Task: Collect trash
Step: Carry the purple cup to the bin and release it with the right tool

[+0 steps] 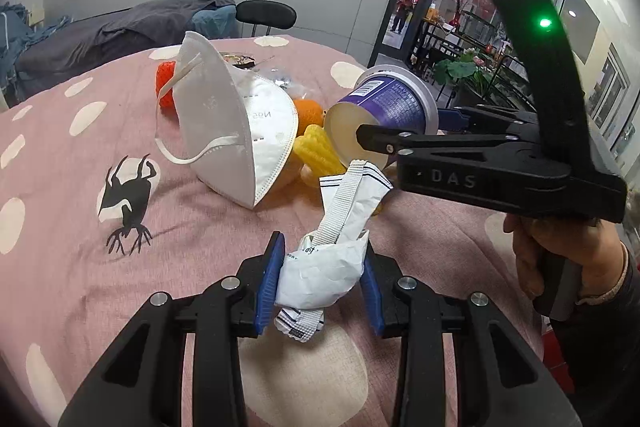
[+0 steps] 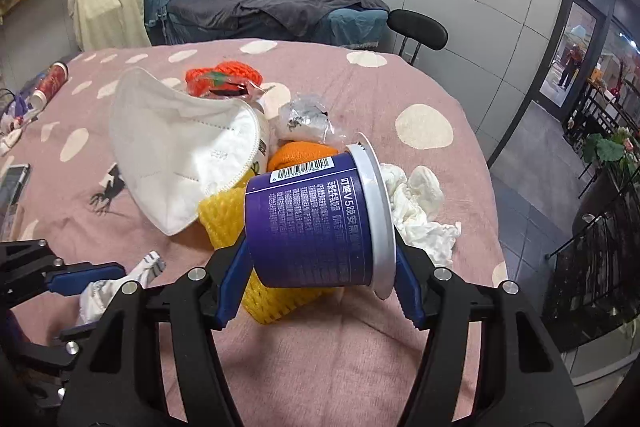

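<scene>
I have the left gripper (image 1: 322, 277) clamped on a crumpled white wrapper (image 1: 320, 275) and the right gripper (image 2: 320, 273) closed around a purple cup (image 2: 312, 223) lying on its side mid-table. The table's pink spotted cloth (image 2: 400, 347) also carries a white mask (image 2: 180, 151) and yellow foam netting (image 2: 224, 219); grey tiled walls and a covered bed (image 2: 276, 7) stand beyond its far edge.

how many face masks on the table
1: the white face mask lies on the pink tablecloth, leaning on the trash pile left of the purple cup. Others may be hidden beneath.

A black chair (image 2: 418, 27) stands behind the pink spotted tablecloth (image 2: 400, 95).
</scene>
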